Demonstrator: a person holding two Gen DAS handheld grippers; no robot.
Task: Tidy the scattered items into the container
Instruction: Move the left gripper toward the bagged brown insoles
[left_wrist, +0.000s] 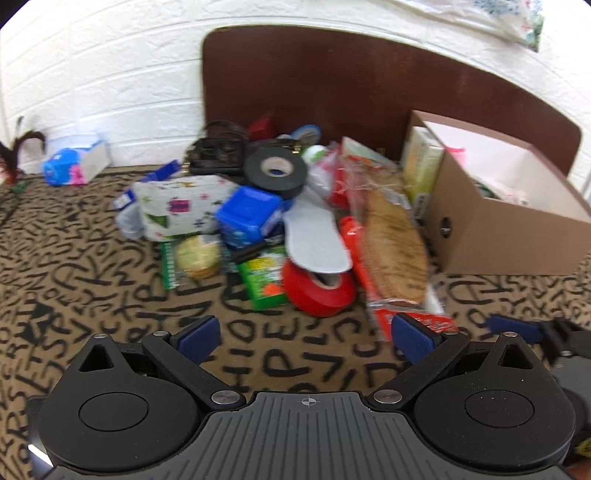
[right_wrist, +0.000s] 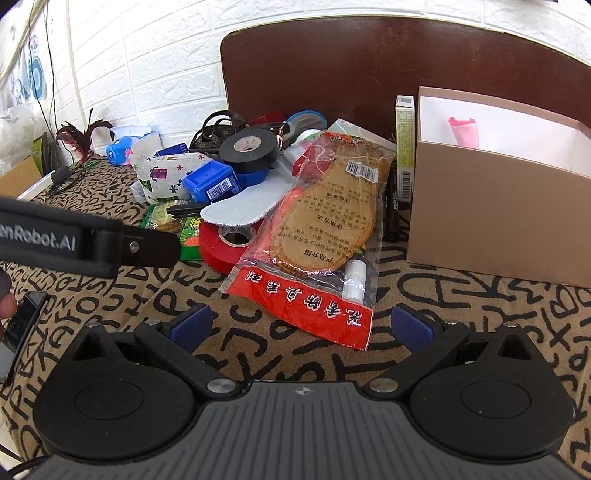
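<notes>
Through the left wrist view, our left gripper (left_wrist: 304, 334) hangs spread and empty before the pile (left_wrist: 258, 218); the box (left_wrist: 491, 236) stands at its right. Through the right wrist view, our right gripper (right_wrist: 301, 326) gapes empty too. Only a pink roll (right_wrist: 464, 131) shows inside, so most tidying remains.

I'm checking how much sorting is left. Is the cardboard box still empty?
Not empty. The cardboard box is open-topped, and a pink ribbed item already stands inside against its white back wall; most clutter remains outside.

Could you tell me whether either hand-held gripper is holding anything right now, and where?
Nothing is held: the left hand-held gripper and right hand-held gripper are both open.
</notes>
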